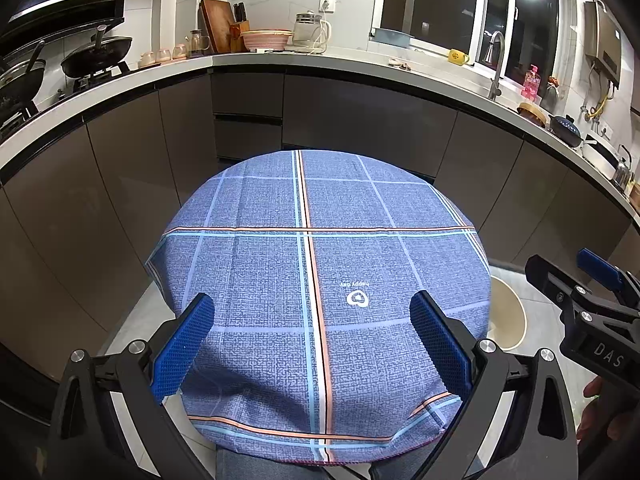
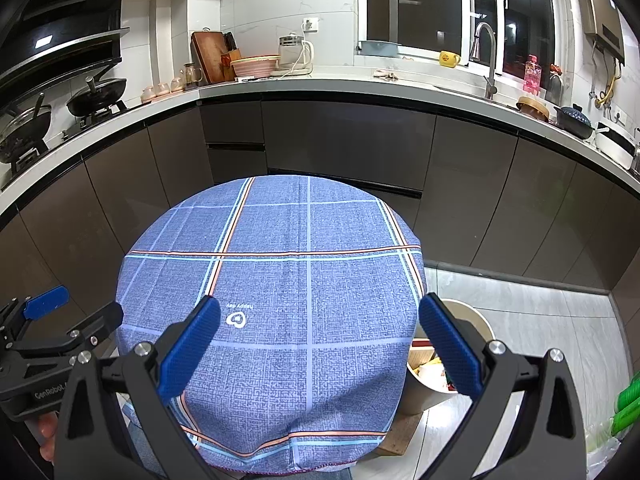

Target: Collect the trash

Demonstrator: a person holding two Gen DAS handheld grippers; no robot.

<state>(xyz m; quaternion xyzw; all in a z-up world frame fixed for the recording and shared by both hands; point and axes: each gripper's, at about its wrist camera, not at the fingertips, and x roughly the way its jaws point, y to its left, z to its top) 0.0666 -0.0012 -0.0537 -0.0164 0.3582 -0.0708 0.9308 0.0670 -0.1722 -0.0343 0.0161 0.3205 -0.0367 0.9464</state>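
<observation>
A round table under a blue plaid cloth [image 1: 320, 280] fills the middle of both wrist views, its top bare apart from a small white heart logo [image 1: 357, 298]. The left gripper [image 1: 312, 344] hangs over the near half with its blue-padded jaws spread wide and nothing between them. The right gripper [image 2: 319, 350] hangs likewise, jaws parted and empty, its right pad over the table's edge at about 3 o'clock.

Off that edge, on the pale tiled floor [image 2: 540, 320], stands a cream waste bin [image 2: 476, 320] just beside the table; paper and wrappers [image 2: 430, 372] lie inside it. In the left view the same bin [image 1: 508, 320] shows at 3 o'clock, below the other gripper's black frame.

Beyond the table, from 9 through 12 to 3 o'clock, runs a white countertop [image 1: 256, 62] over dark grey cabinets [image 1: 360, 112]. It carries woks on a gas hob [image 1: 96, 56] at 10 o'clock, a kettle [image 1: 310, 32] at 12, and a tap [image 1: 496, 64] under dark windows at 2.
</observation>
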